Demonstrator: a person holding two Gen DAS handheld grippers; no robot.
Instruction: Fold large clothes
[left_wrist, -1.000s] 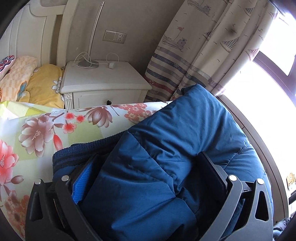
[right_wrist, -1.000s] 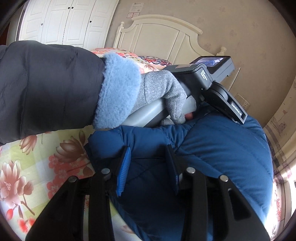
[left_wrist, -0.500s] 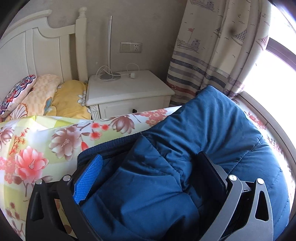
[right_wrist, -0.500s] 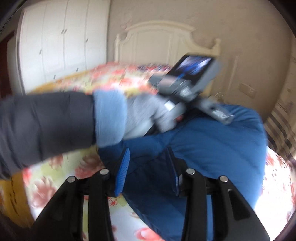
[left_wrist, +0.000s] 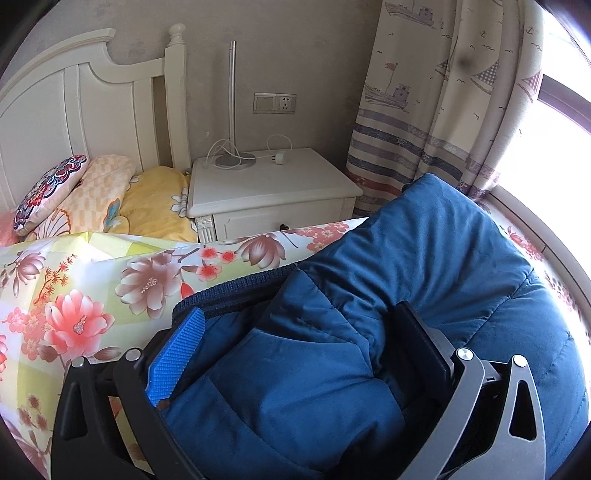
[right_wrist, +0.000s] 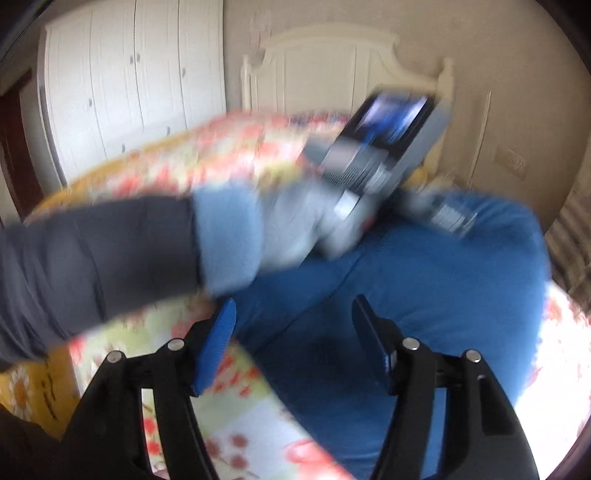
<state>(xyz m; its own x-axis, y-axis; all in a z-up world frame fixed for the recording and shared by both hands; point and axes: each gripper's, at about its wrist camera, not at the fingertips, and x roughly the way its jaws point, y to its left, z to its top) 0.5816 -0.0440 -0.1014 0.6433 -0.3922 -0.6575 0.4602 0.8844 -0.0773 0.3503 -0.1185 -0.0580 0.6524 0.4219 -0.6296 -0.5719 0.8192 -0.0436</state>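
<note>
A blue padded jacket (left_wrist: 424, 258) lies bunched on the floral bedsheet (left_wrist: 74, 295). My left gripper (left_wrist: 297, 314) sits low over it with its jaws wide apart. A puffy fold bulges between them, and the upper part of the blue left pad (left_wrist: 177, 358) is bare. In the blurred right wrist view the jacket (right_wrist: 443, 295) spreads below my right gripper (right_wrist: 294, 303). Its jaws are opening, and the fabric lies below them with neither pad pressing on it. A gloved hand (right_wrist: 295, 221) in a dark sleeve holds the left tool over the jacket's far edge.
A white nightstand (left_wrist: 273, 184) with a slim lamp (left_wrist: 231, 110) and a cable stands beyond the bed edge. Pillows (left_wrist: 110, 192) lie by the white headboard (left_wrist: 74, 110). A patterned curtain (left_wrist: 443, 110) hangs at the right, and a white wardrobe (right_wrist: 129, 92) stands at the far left.
The right gripper rose and its jaws spread off the jacket fold they pinched. The left gripper tilted upward, its width unchanged, and the fabric slid off the upper part of its left pad.
</note>
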